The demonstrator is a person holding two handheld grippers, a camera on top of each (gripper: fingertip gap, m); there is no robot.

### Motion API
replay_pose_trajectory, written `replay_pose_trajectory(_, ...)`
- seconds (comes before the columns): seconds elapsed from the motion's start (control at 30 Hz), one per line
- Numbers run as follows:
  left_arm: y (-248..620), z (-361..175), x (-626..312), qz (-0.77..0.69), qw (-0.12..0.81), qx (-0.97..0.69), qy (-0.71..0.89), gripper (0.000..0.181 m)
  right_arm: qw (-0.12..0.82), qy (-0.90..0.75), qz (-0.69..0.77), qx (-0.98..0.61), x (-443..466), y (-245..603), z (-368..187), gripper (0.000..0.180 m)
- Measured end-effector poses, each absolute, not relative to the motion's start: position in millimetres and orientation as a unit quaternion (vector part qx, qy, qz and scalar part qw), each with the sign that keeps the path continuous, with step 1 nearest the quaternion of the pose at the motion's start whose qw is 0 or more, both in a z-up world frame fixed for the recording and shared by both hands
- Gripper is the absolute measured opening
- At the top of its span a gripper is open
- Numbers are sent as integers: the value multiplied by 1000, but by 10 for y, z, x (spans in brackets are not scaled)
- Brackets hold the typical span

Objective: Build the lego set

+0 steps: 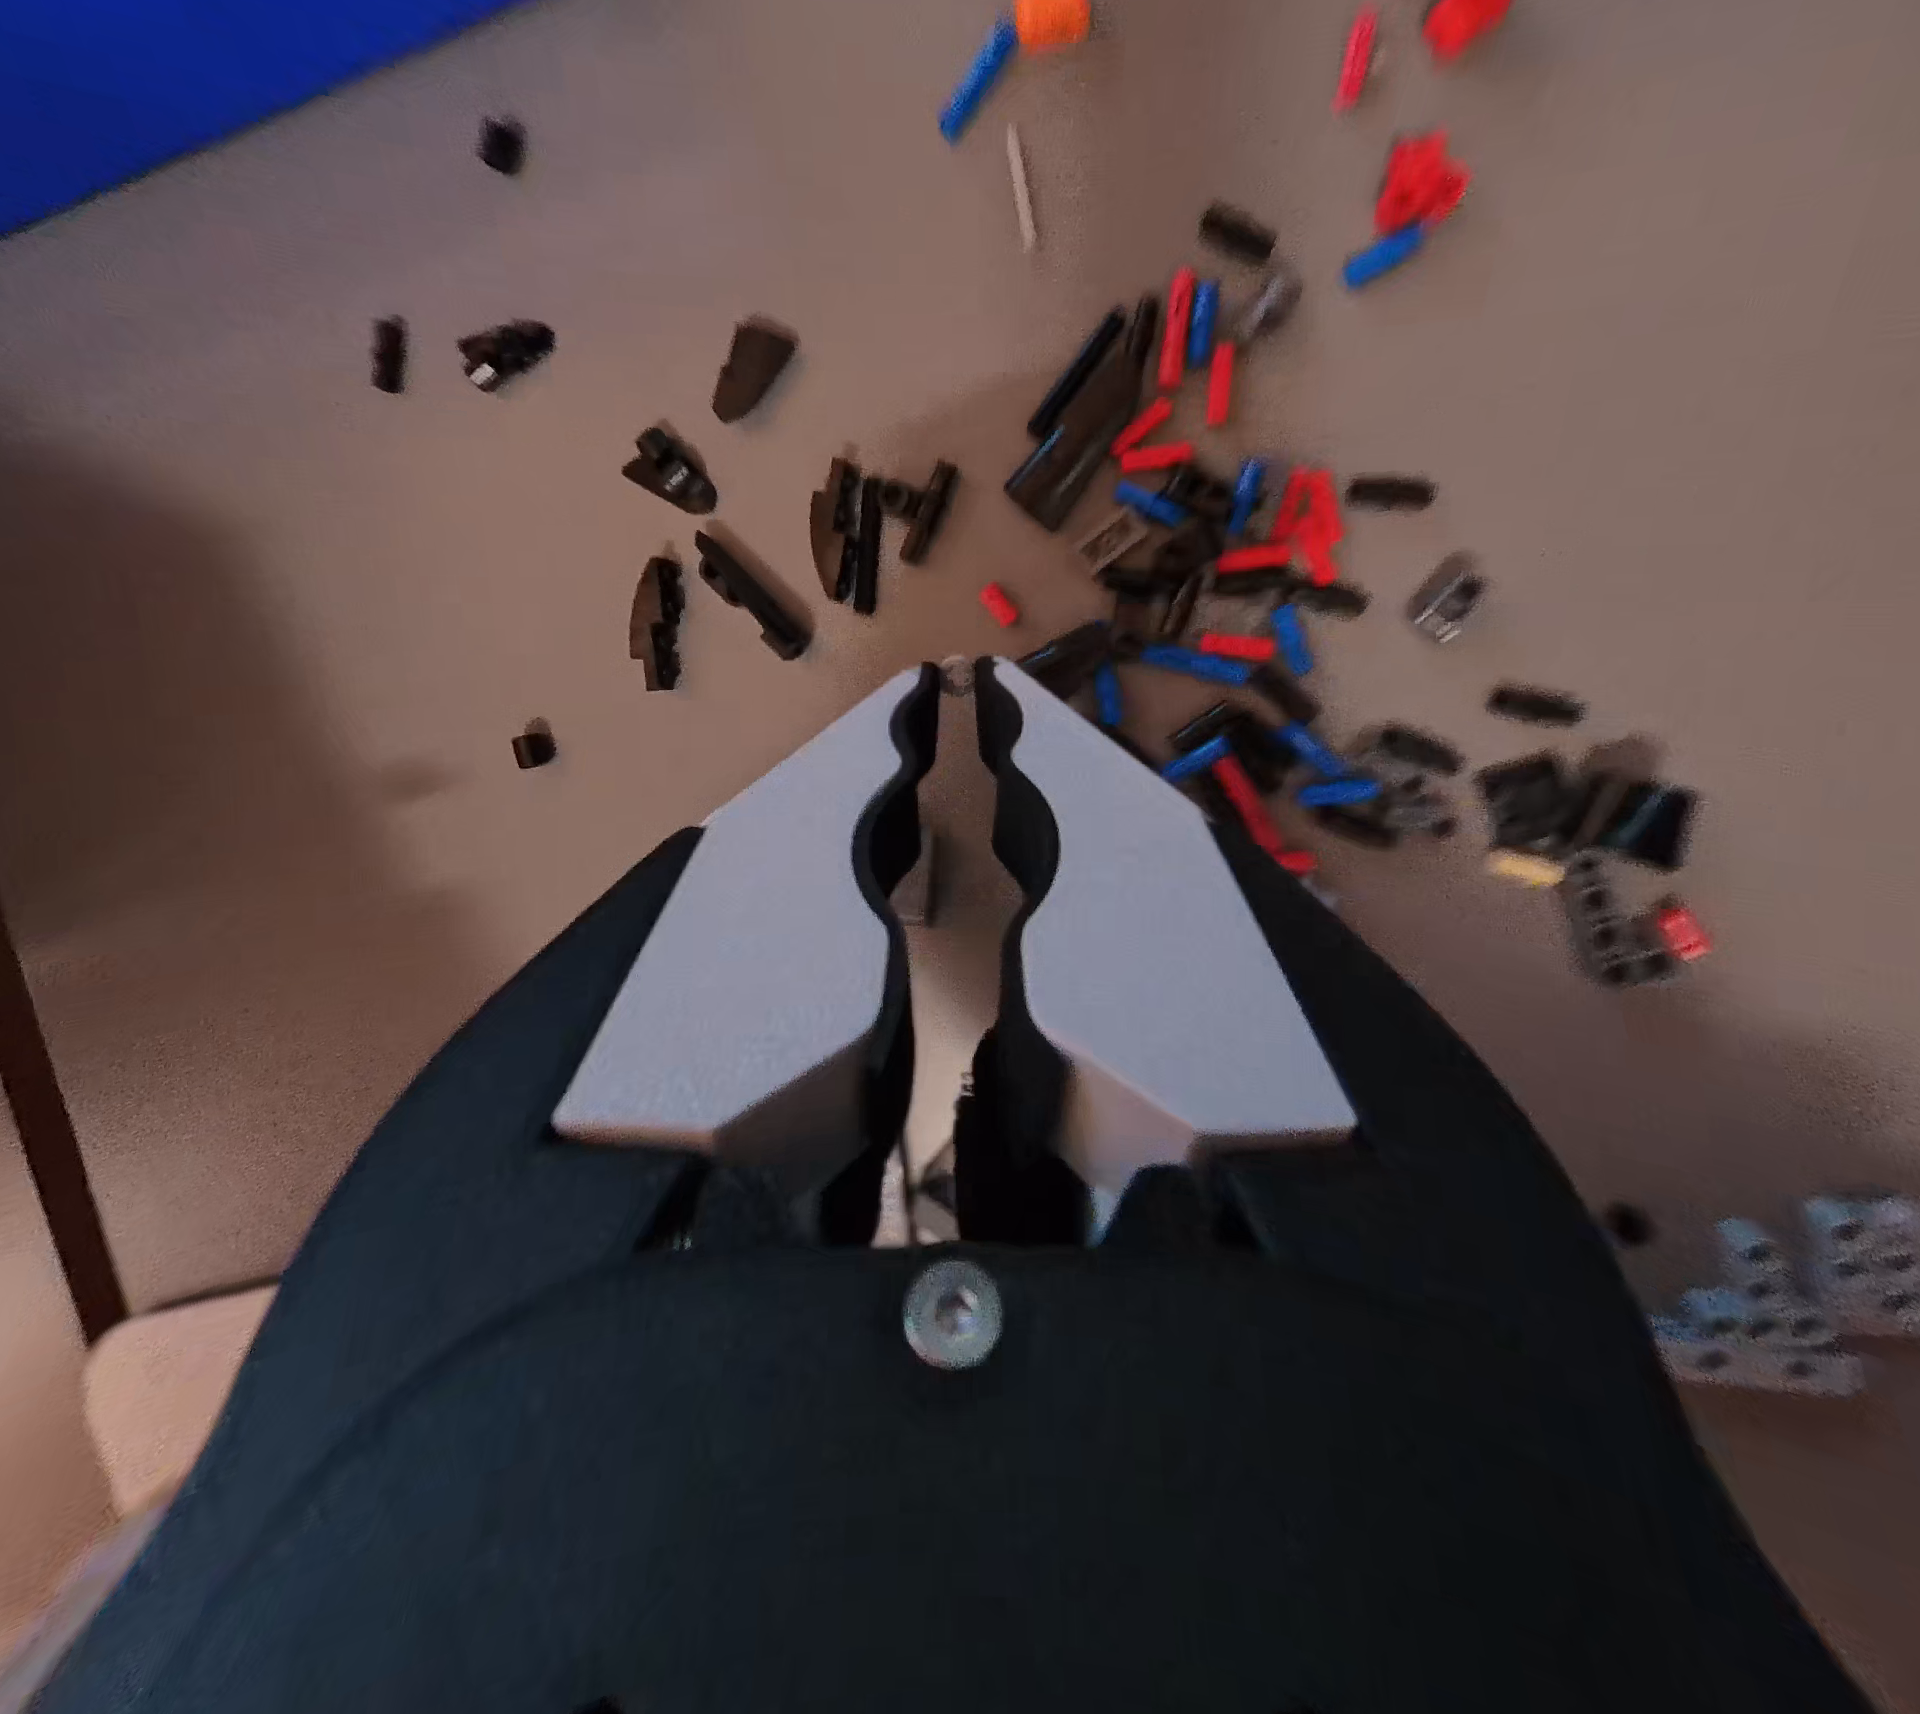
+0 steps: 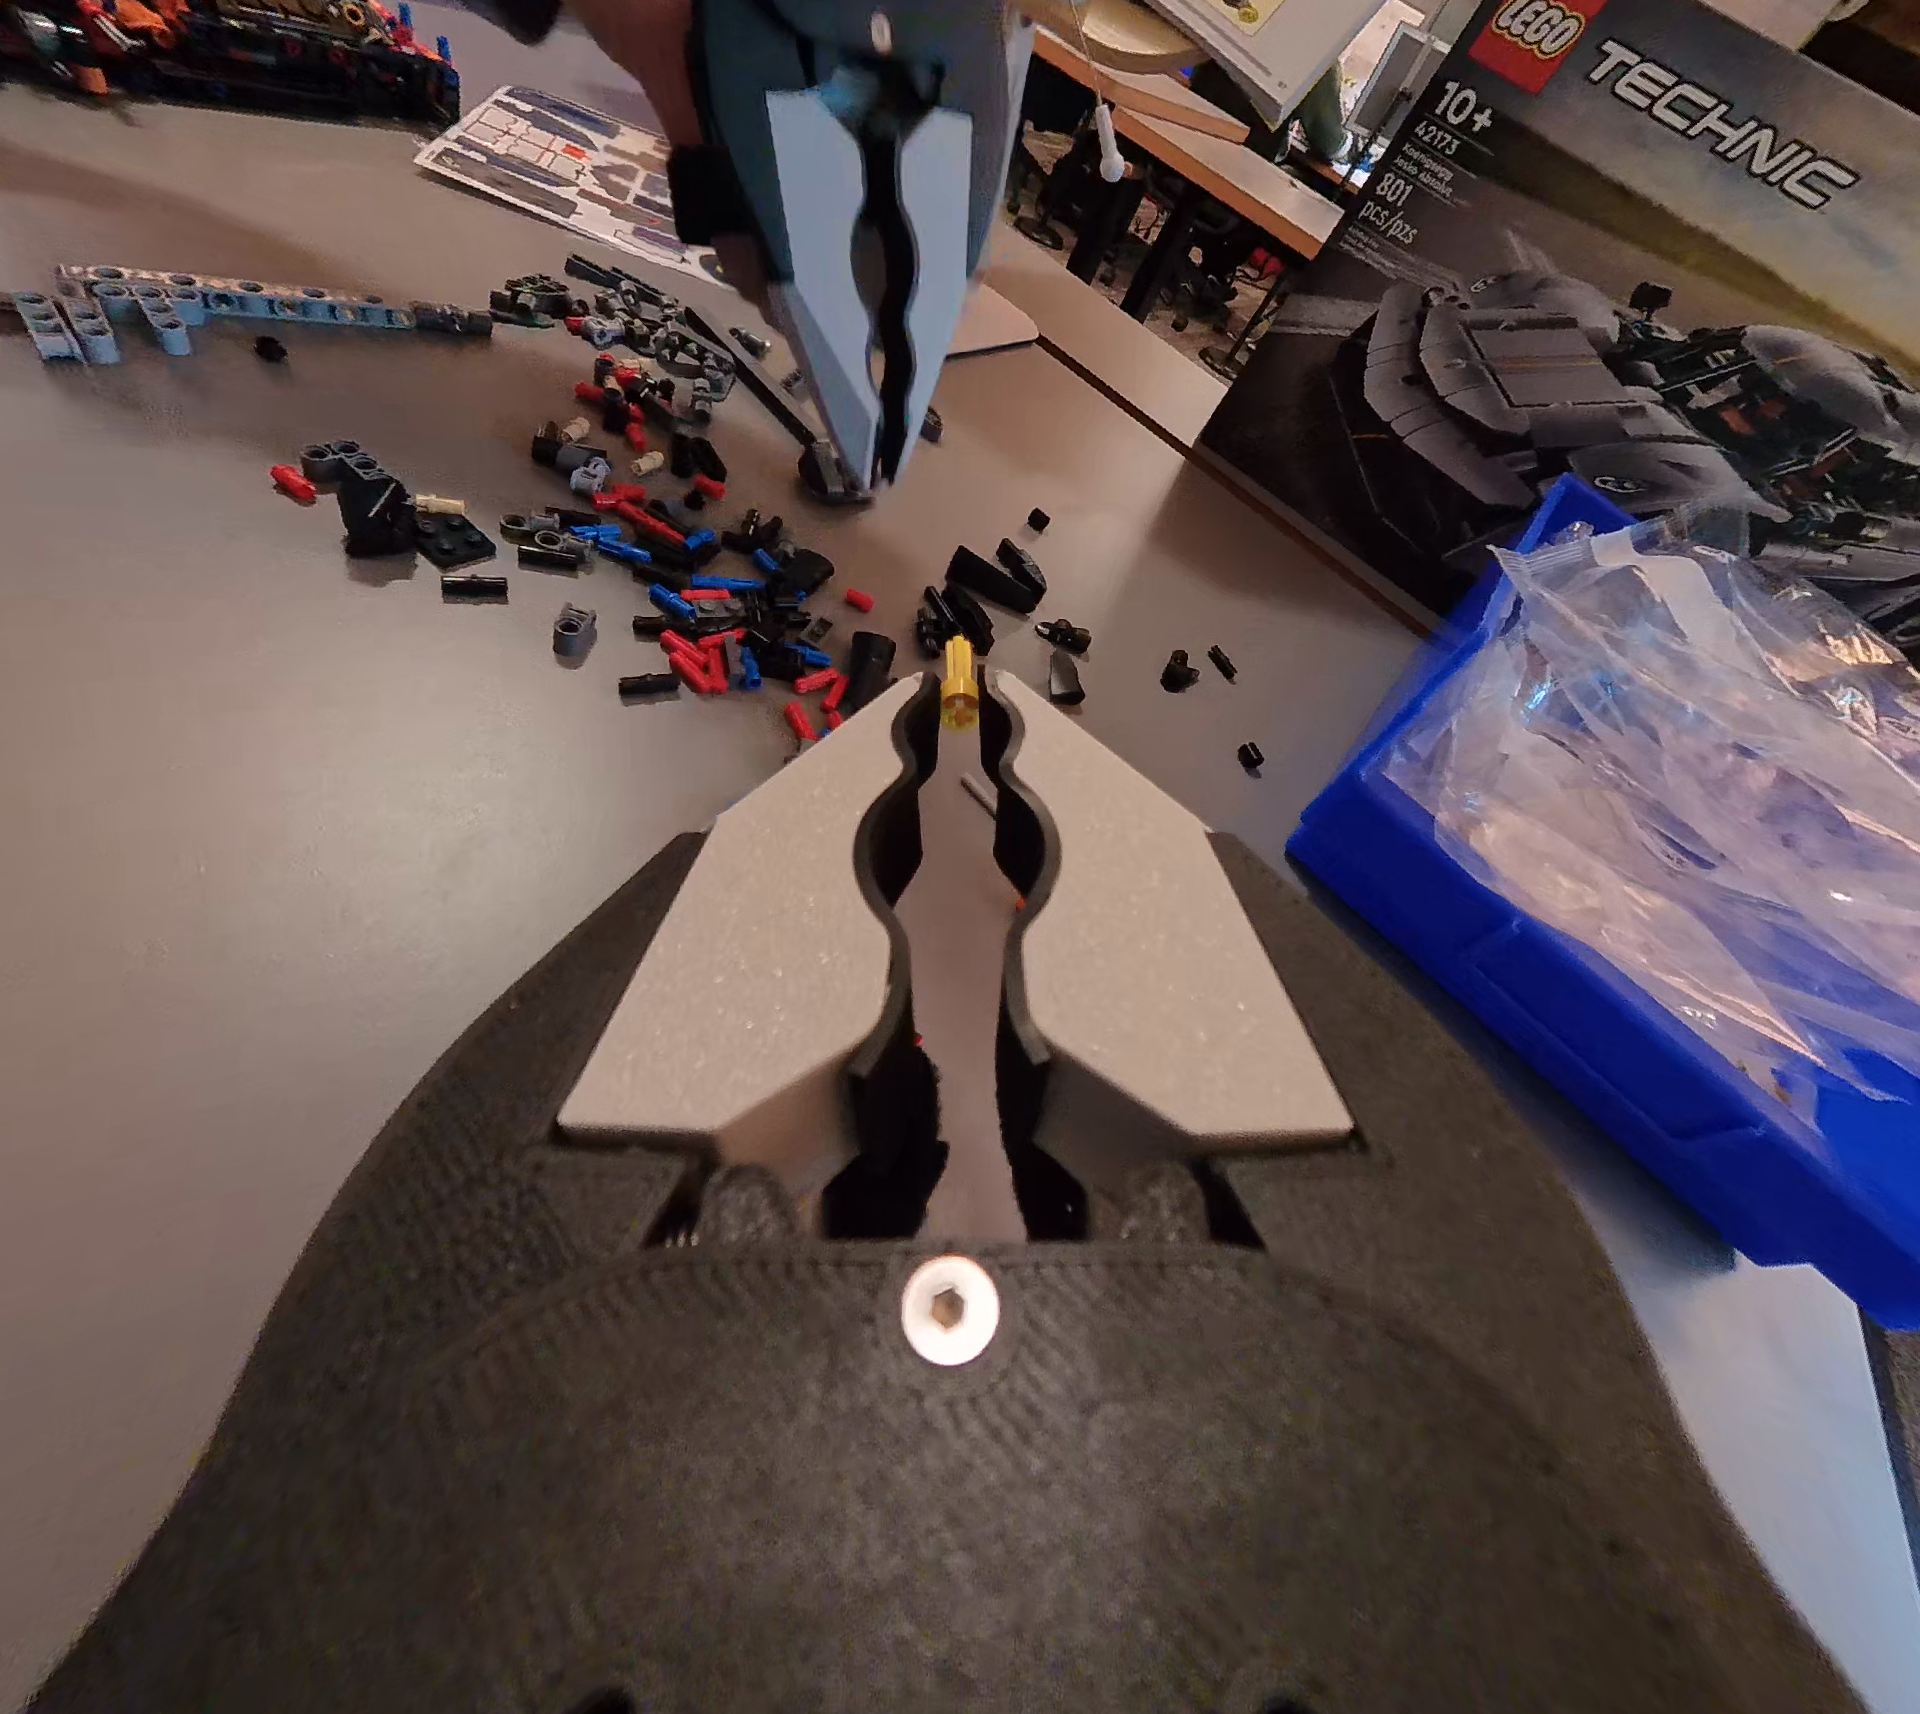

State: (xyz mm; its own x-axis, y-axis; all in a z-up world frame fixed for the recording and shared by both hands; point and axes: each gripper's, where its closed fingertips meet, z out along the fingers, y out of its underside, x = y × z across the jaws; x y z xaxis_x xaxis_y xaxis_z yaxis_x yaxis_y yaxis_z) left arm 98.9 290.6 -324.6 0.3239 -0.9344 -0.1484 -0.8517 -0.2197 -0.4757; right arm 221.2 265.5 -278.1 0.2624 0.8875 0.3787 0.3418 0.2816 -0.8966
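A yellow peg (image 2: 957,685) is being pinched at the tips of the right gripper (image 2: 958,677), above the table (image 2: 260,833). A small pale piece (image 1: 958,675), too blurred to identify, is being clamped by the left gripper (image 1: 958,672) over scattered black, red and blue pieces (image 2: 717,584). A blue bin (image 2: 1558,1041) of clear bags is being seen at right.

Loose pieces (image 2: 707,563) on table (image 2: 260,833), bin (image 2: 1538,968) right, box (image 2: 1621,230) behind

Both grippers' (image 1: 958,675) (image 2: 958,677) jaws nearly closed

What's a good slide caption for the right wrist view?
Right gripper pinches a yellow pin above scattered pieces while the left gripper reaches down.
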Motion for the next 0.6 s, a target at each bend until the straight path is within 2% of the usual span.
replay_pose_trajectory(0.13, 2609, -2756, 1215, -177, 335, -789, 483, 5, 592, -569, 235, -520, 2158, 2517, -2685, 4)
replay_pose_trajectory(0.33, 2007, -2044, 1513, -413, 443, -728, 323, 5, 604, -606, 257, -449, 1814, 1972, -2304, 4)
replay_pose_trajectory(0.6, 1761, -1857, 1380, -539, 480, -657, 219, 5, 610, -625, 283, -395, 1502, 1749, -1998, 4)
